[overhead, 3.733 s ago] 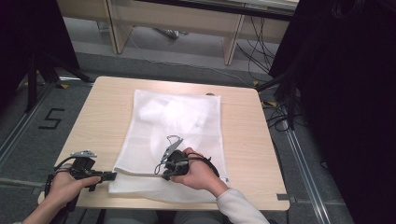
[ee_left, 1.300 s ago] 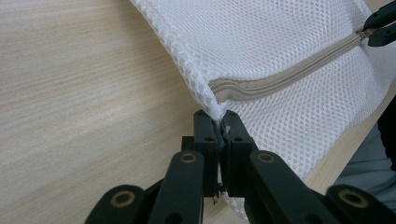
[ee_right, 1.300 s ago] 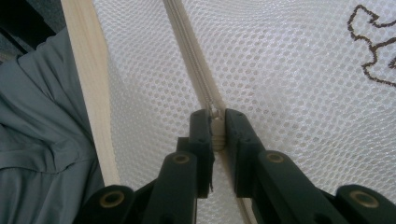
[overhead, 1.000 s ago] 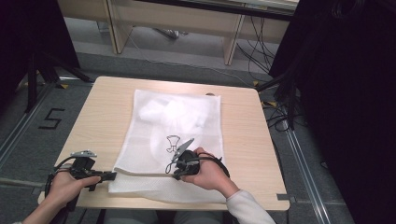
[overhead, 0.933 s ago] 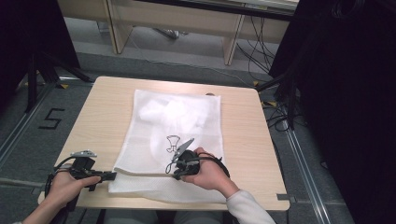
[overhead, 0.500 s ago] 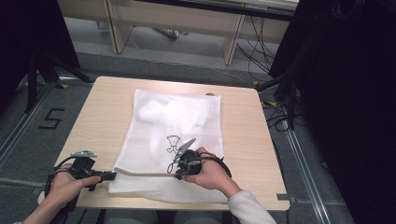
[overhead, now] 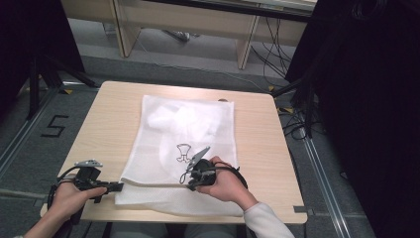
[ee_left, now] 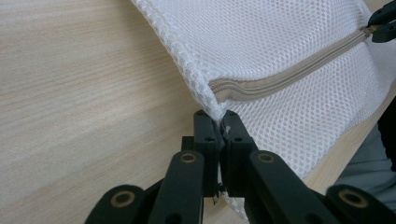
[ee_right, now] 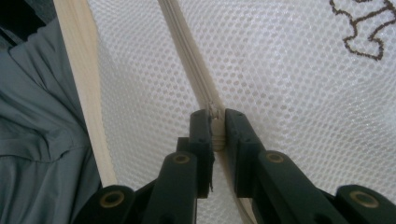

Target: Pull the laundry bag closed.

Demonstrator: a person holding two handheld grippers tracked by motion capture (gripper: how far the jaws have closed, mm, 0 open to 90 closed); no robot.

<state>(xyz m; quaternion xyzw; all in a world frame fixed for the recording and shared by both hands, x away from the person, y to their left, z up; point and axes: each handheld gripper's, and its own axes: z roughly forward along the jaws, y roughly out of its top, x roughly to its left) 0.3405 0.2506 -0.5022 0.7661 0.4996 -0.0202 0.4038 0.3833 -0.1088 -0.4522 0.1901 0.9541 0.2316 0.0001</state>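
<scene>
A white mesh laundry bag (overhead: 198, 119) lies flat on the wooden table (overhead: 257, 139), with a white garment and a small dark print (overhead: 183, 151) showing through it. A beige zipper (ee_left: 289, 77) runs along its near edge. My left gripper (overhead: 120, 186) is at the bag's near left corner, shut on the mesh at the zipper's end (ee_left: 219, 119). My right gripper (overhead: 185, 179) is further right along the zipper (ee_right: 187, 51), shut on the zipper pull (ee_right: 215, 116). The zipper between the two grippers looks closed.
The table's near edge (ee_right: 86, 93) runs just beside the bag, with the person's grey trousers (ee_right: 42, 140) below it. Bare wood (ee_left: 93, 70) lies left of the bag. Desk legs and cables (overhead: 277, 54) stand on the floor beyond the table.
Since the oldest frame my right gripper has shifted a little to the right along the zipper. Over the last second neither hand has moved.
</scene>
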